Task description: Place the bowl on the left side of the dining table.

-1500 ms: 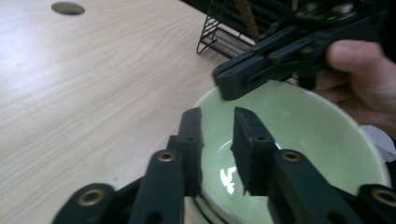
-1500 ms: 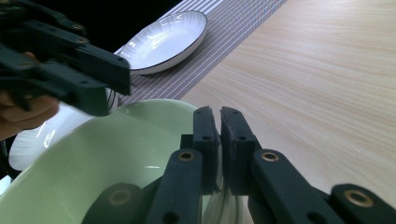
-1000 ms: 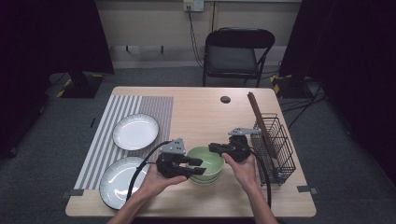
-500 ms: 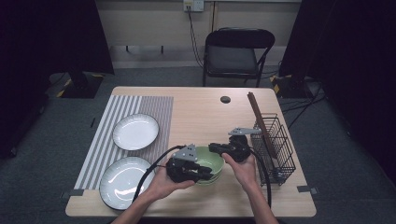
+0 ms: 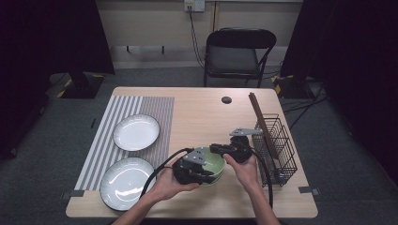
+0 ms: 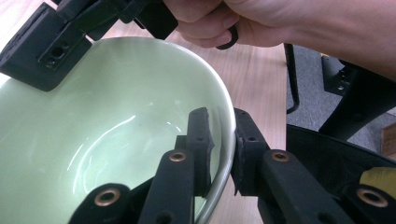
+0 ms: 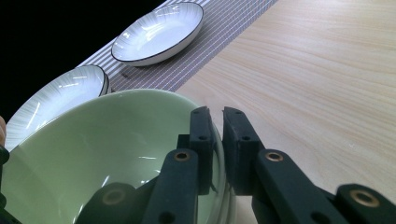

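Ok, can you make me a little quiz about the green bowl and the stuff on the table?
1. True or false: the left tool has its jaws closed over the rim of the green bowl.
2. How many white plates lie on the striped mat?
A) one B) two C) three
3. Fill in: the right tool grips the bowl's ____.

Key:
1. True; one jaw is inside the bowl, one outside. The left jaws have just been closing on the rim.
2. B; the other plate is nearer the person.
3. rim
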`<control>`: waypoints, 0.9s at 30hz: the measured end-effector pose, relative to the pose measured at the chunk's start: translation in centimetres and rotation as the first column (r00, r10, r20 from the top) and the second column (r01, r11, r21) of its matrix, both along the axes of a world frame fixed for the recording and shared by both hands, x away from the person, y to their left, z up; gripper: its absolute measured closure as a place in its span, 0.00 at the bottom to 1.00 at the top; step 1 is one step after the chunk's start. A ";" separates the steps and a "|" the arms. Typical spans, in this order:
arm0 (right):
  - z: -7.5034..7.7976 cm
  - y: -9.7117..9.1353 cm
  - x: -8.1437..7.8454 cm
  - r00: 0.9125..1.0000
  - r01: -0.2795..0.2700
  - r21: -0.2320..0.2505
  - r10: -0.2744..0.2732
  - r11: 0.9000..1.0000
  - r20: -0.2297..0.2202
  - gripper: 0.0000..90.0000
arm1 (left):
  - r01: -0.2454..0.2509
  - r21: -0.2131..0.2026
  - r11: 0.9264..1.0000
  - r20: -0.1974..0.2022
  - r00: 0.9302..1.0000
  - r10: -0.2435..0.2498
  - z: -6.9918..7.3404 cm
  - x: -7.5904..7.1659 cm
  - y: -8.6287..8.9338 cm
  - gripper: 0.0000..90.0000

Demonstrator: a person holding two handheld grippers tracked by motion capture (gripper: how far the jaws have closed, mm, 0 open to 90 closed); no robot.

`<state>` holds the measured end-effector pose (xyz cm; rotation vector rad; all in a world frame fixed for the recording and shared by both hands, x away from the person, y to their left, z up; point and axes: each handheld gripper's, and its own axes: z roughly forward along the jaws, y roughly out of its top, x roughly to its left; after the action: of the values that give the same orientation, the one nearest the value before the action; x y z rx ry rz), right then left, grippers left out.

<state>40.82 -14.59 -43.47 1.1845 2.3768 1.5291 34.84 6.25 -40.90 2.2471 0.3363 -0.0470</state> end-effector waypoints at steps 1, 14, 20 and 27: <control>0.0 0.0 0.0 1.000 0.001 -0.002 -0.001 1.000 0.001 0.91 | 0.005 0.003 1.000 0.004 1.000 -0.005 0.0 0.0 -0.1 0.90; 0.0 -0.6 0.1 1.000 0.007 -0.005 -0.007 1.000 -0.003 0.84 | 0.025 -0.036 0.999 -0.102 0.994 -0.028 1.8 1.8 0.3 0.92; -0.4 -0.2 0.2 0.999 -0.027 -0.023 0.026 0.999 -0.033 0.89 | 0.023 -0.046 0.999 -0.102 0.994 -0.027 1.6 1.6 0.2 0.92; -0.4 0.0 0.2 0.999 -0.022 -0.019 0.021 1.000 -0.033 0.91 | 0.009 0.011 1.000 -0.072 0.997 -0.008 1.8 1.3 0.3 0.89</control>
<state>40.98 -14.63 -43.88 1.1932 2.4272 1.5009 36.15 6.51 -39.07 2.2624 0.3660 -0.1308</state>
